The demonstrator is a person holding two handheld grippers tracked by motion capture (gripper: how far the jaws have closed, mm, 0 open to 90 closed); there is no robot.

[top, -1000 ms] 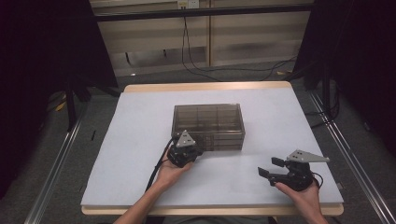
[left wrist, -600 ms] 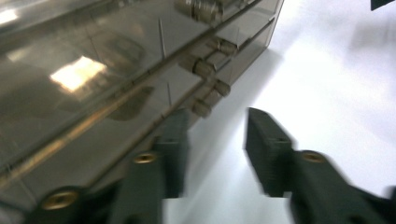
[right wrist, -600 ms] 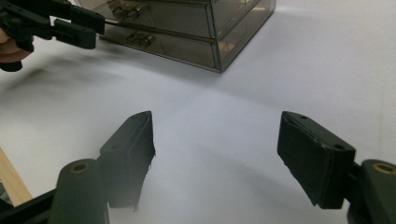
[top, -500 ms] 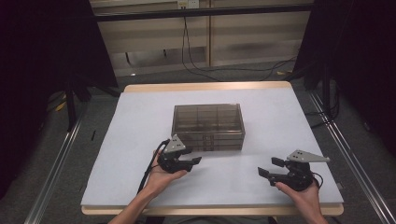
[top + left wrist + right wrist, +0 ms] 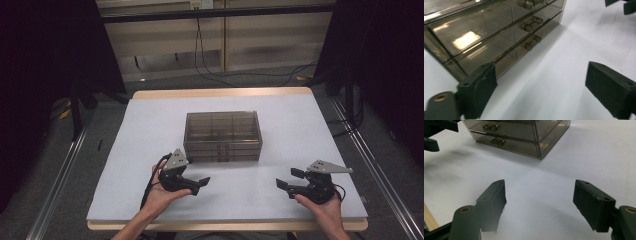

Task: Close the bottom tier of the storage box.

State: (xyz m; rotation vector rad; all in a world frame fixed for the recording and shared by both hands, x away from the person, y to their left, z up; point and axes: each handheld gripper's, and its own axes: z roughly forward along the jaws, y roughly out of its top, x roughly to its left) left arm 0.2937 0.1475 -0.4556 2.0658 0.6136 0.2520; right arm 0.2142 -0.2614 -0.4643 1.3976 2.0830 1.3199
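We hold the left claw (image 5: 197, 184) low over the near part of the white bench (image 5: 300, 130), jaws wide apart and empty, just in front of the smoky drawer box (image 5: 223, 135) that sits mid-bench. The right claw (image 5: 284, 186) is at the near right, well apart from the box, jaws also spread with nothing between them.

Step in hand, as we judge it: opening a drawer with the left claw. To do it well, we should line the jaws on one small handle (image 5: 532, 43), not the drawer edge; the handles are stubby and clear, so the pads must close squarely across one and pull straight toward us, level with the bench. The box looks light, so it may slide; the right claw could brace its right side or top.

Pose: the left hand (image 5: 162, 192) cups its gripper from below, forearm entering from the bottom edge, claw pointing right and slightly forward, skewed to the drawer fronts. In the left gripper view the box runs off diagonally, so a turn of the wrist is needed first. The right hand (image 5: 322, 207) sits near the bench edge, claw pointing left.

Farther back: box top, bare bench, then floor cables (image 5: 210, 55).
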